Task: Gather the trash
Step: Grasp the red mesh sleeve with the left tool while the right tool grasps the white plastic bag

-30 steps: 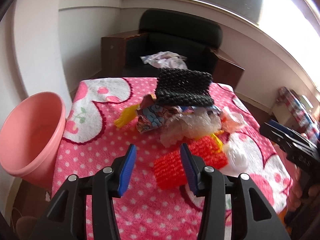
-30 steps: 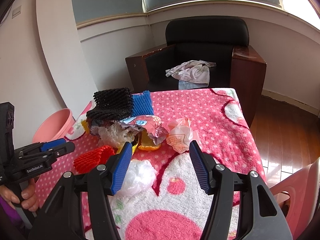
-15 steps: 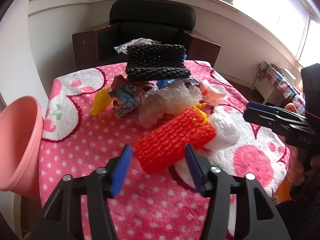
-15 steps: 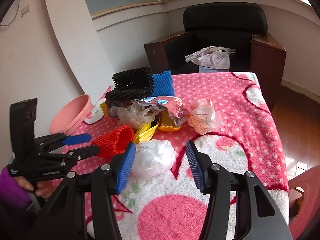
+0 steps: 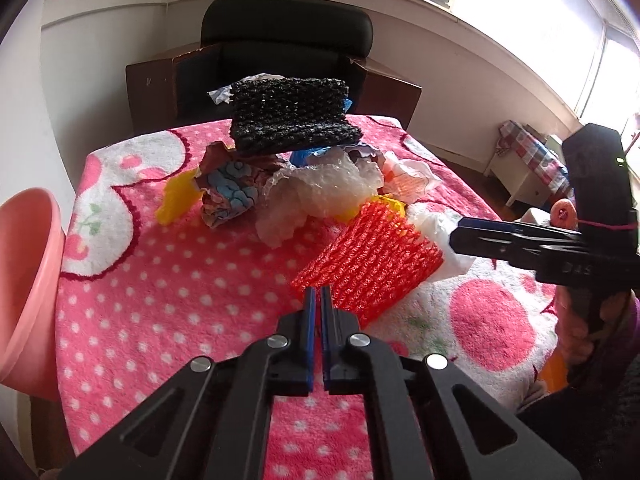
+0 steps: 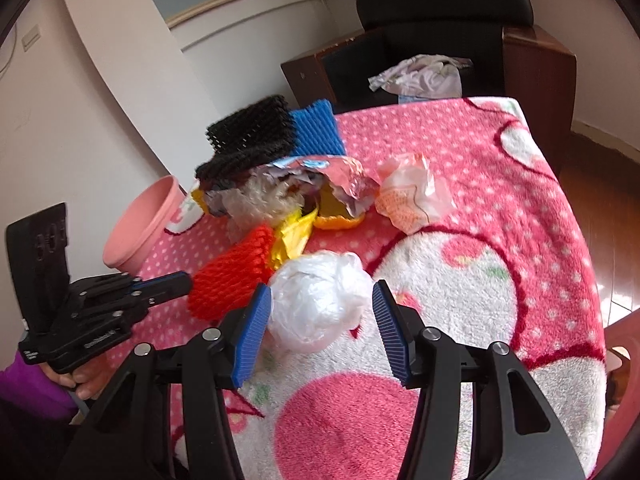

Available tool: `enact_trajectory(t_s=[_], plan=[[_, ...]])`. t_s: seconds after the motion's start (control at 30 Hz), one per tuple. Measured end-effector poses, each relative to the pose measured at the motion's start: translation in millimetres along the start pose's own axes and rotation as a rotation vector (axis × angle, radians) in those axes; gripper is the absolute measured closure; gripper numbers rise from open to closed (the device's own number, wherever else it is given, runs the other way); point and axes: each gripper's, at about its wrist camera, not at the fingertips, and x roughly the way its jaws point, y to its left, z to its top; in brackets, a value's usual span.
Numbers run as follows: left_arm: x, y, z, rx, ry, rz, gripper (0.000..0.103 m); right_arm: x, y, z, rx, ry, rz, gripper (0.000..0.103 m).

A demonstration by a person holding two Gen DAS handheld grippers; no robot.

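Note:
A heap of trash lies on a table with a pink polka-dot cover (image 5: 168,288). My left gripper (image 5: 318,294) is shut on the near edge of a red foam net (image 5: 372,260), which also shows in the right wrist view (image 6: 230,276). My right gripper (image 6: 320,312) is open, its fingers either side of a white crumpled plastic bag (image 6: 320,300). Behind lie a black foam net (image 5: 290,114), clear plastic wrap (image 5: 320,192), a printed wrapper (image 5: 230,192), yellow scraps (image 5: 176,200), a blue net (image 6: 318,128) and a white-orange wrapper (image 6: 412,196).
A pink plastic bin (image 5: 24,288) stands off the table's left edge, also seen in the right wrist view (image 6: 144,224). A black armchair (image 5: 286,40) with cloth on it stands behind the table. Wooden floor (image 6: 600,208) lies to the right.
My left gripper has closed from open onto the red foam net's edge. My right gripper has moved forward and down around the white plastic bag.

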Motion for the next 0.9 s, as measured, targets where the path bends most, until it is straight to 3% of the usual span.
enact_trajectory(t_s=[0.27,0.33,0.5,0.57,0.6,0.67,0.9], plan=[[-15.2,-8.2,-7.7,0.032,-0.019,-0.018,0.103,9.5,-1.0,-4.3,-0.003,0.041,-0.008,0.049],[-17.8,-9.5,-9.3,0.045,-0.01,-0.028,0.103,11.4,0.0,-5.1,-0.003,0.05,0.003,0.063],[-20.0,-13.7,-14.3,0.06,0.027,-0.043,0.101,12.5,3.5,-4.9,-0.023,0.055,0.003,0.071],[-21.7,-13.3,-16.7,0.054,0.044,-0.05,0.091,10.7,5.3,-5.6,-0.03,0.049,0.003,0.072],[-23.8,-12.6,-17.0,0.052,0.048,-0.055,0.076,9.9,5.9,-5.9,-0.033,0.047,0.003,0.072],[-29.0,-12.5,-17.1,0.055,0.029,-0.046,0.057,7.9,5.7,-6.6,-0.036,0.045,0.003,0.072],[-23.7,-23.2,-7.9,0.142,0.013,-0.016,0.055,-2.1,2.1,-9.6,-0.029,0.027,0.01,0.072]])
